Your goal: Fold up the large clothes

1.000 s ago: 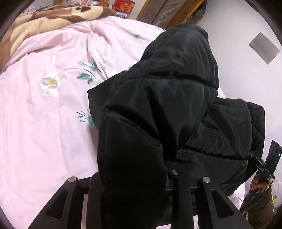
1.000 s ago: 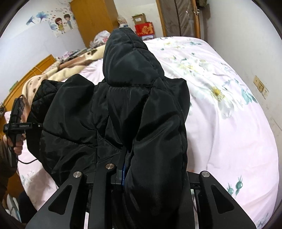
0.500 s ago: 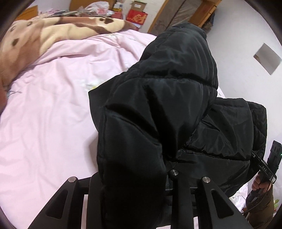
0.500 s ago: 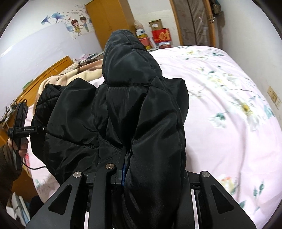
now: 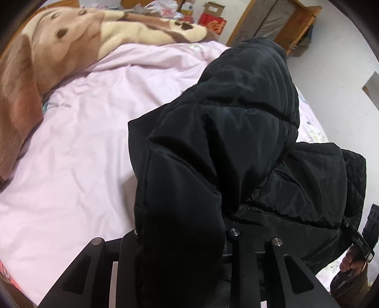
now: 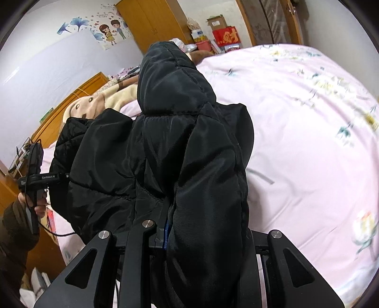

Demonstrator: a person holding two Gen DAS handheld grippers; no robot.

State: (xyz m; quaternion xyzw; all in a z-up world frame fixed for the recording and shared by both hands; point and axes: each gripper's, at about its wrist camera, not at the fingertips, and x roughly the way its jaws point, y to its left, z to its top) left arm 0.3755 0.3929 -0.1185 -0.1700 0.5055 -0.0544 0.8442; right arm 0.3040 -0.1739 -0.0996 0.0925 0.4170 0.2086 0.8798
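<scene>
A black padded jacket (image 5: 225, 132) hangs bunched between both grippers above the pink floral bedsheet (image 5: 83, 142). My left gripper (image 5: 182, 237) is shut on one part of it, and the cloth drapes over the fingers and hides the tips. In the right wrist view the same jacket (image 6: 177, 132) rises in a hump over my right gripper (image 6: 196, 227), which is shut on a thick fold. A hand (image 6: 35, 203) holds the left gripper's handle (image 6: 35, 175) at the jacket's far left edge. The right gripper's handle (image 5: 369, 227) shows at the jacket's right edge.
The sheet (image 6: 308, 142) spreads wide to the right of the jacket. A brown and cream blanket (image 5: 47, 52) lies along the bed's far left. A wooden headboard (image 6: 78, 99), a wardrobe (image 6: 151, 21) and stacked boxes (image 6: 225, 35) stand beyond the bed.
Both hands have carried the jacket sideways over the bed. The left view now shows the brown blanket instead of the flower print; the right view shows more of the wall and headboard. Both grips are unchanged.
</scene>
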